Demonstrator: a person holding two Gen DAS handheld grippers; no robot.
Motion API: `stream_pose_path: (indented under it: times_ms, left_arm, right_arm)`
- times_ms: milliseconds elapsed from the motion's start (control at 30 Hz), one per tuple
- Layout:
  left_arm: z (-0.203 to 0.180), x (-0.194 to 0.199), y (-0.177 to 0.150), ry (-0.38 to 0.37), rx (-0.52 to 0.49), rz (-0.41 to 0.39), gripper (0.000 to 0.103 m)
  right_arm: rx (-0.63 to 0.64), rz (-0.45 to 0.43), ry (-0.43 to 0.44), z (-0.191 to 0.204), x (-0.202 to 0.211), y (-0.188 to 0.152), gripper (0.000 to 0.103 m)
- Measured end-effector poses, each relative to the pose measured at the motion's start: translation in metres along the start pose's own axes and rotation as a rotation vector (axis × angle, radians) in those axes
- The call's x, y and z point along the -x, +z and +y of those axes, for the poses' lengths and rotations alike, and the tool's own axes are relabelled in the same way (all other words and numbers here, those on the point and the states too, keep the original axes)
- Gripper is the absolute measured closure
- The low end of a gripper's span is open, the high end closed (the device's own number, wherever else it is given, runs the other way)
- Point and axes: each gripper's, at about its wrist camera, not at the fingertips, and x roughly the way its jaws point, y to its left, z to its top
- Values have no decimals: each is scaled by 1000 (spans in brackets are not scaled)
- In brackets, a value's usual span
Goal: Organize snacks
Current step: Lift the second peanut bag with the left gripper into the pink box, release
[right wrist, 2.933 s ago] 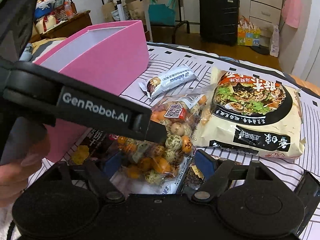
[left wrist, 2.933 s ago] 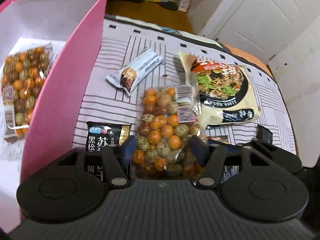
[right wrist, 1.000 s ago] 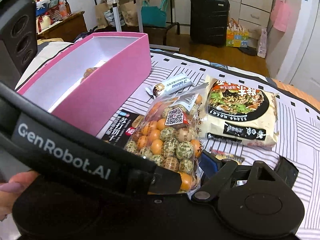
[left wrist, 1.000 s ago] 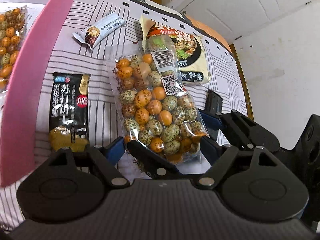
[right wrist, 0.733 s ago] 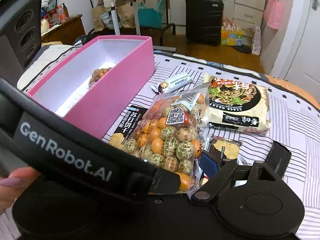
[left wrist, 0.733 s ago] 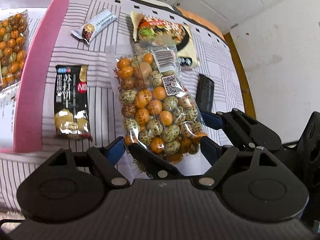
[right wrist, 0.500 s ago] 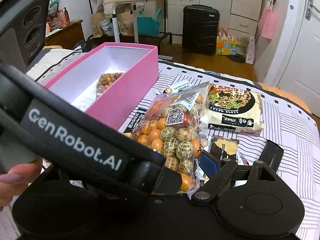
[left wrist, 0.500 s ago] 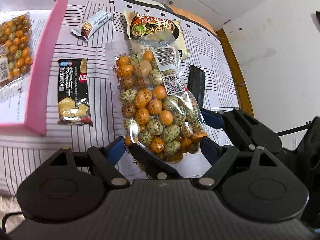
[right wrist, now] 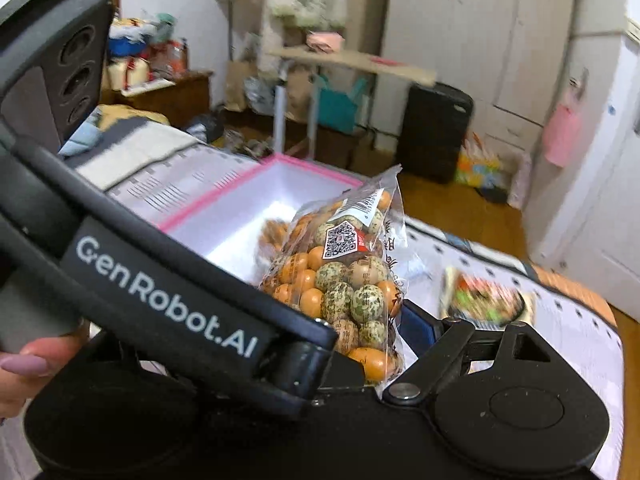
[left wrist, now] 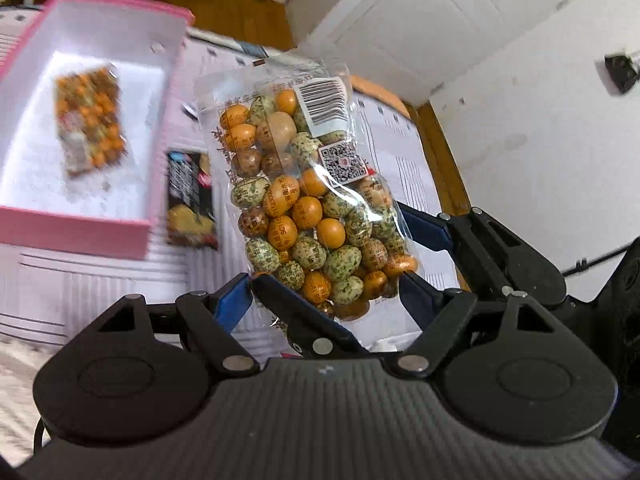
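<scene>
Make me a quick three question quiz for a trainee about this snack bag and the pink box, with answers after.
1. True or false: the bag of coated nuts is lying flat on the bedspread.
2. What already lies in the pink box?
A. a noodle packet
B. a similar nut bag
C. nothing
3. How many grippers hold the lifted bag?

Key
1. False: it hangs in the air.
2. B: a second nut bag.
3. Two: left gripper and right gripper.

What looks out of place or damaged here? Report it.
Nothing is torn or spilled. The odd part: both grippers, left and right, grip the same clear bag of coated nuts at its bottom end, held in the air. A similar bag lies in the pink box.
</scene>
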Motion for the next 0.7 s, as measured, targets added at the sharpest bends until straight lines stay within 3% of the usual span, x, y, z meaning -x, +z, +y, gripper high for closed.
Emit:
stream_pose_path:
  times_ms: [200, 333, 533, 700]
  left_arm:
    - [28, 38, 25, 68, 37, -105, 23]
    - [63, 41, 47, 94, 102, -145, 23]
    - [122, 12, 74, 115, 237, -124, 23]
    - [159, -16, 86, 195, 299, -76, 23]
  right_arm:
    - [69, -93, 104, 11, -35, 35, 16]
    - [150, -112, 182, 15, -74, 49, 20]
    - [160, -94, 281, 16, -139, 53, 23]
    - [115, -40, 360, 18, -176, 40, 24]
